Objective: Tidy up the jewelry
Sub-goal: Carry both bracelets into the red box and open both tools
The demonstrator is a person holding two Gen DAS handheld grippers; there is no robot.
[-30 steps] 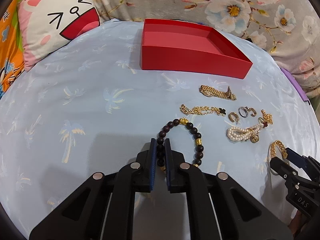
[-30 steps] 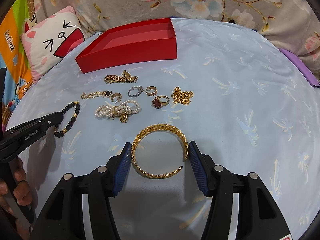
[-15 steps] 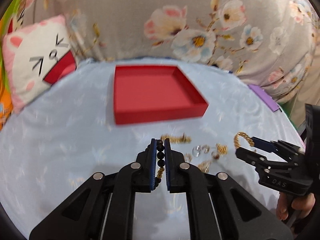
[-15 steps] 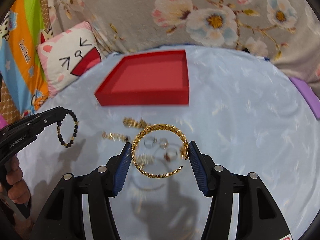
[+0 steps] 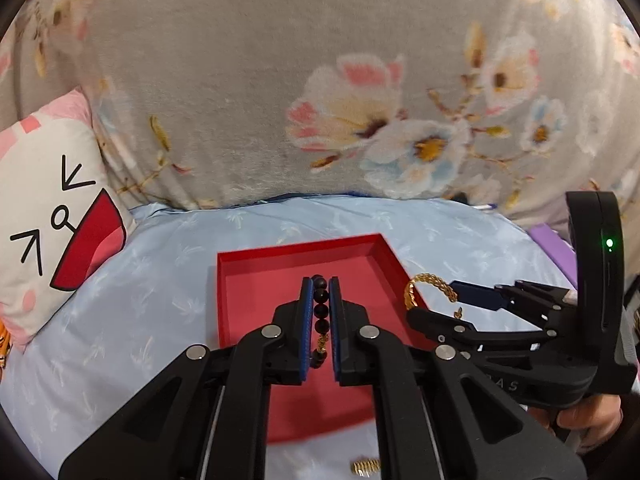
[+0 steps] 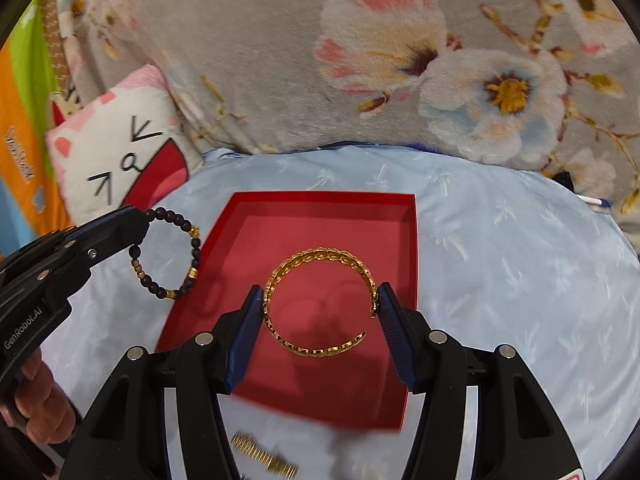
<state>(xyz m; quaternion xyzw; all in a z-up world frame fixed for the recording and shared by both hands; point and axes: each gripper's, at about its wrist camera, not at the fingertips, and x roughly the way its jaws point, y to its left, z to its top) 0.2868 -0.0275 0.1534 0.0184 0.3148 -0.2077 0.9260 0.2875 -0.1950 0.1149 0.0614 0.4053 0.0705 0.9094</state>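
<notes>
You are in the carry-and-drop step: both pieces are lifted and held above the red tray (image 6: 404, 216), which sits on the pale blue bedsheet (image 6: 500, 240).

Your left gripper (image 5: 319, 292) is pressed nearly together, pinching the dark bead bracelet (image 6: 188, 256) by one short run of beads. In the right wrist view the rest of its loop hangs free off the fingertips, over the tray's left wall and the sheet beside it (not yet squarely over the tray floor).

Your right gripper (image 6: 320, 300) stands about half spread, its 2 blue pads (image 6: 248, 320) bearing on opposite sides of the gold cuff bangle (image 6: 320, 300). The bangle is over the middle of the tray floor.

The bangle's ring faces the camera, its widest span running across from pad to pad. Its gap lies at the lower right, toward your right finger. The bead loop's long axis runs from upper left to lower right in the right wrist view.

Next, judging from this, lower both a little, bring the left gripper further in over the tray floor, then spread each pair of fingers so the pieces fall apart from each other. A gold chain piece (image 6: 264, 456) lies on the sheet near the tray's front edge, yet to be collected.
</notes>
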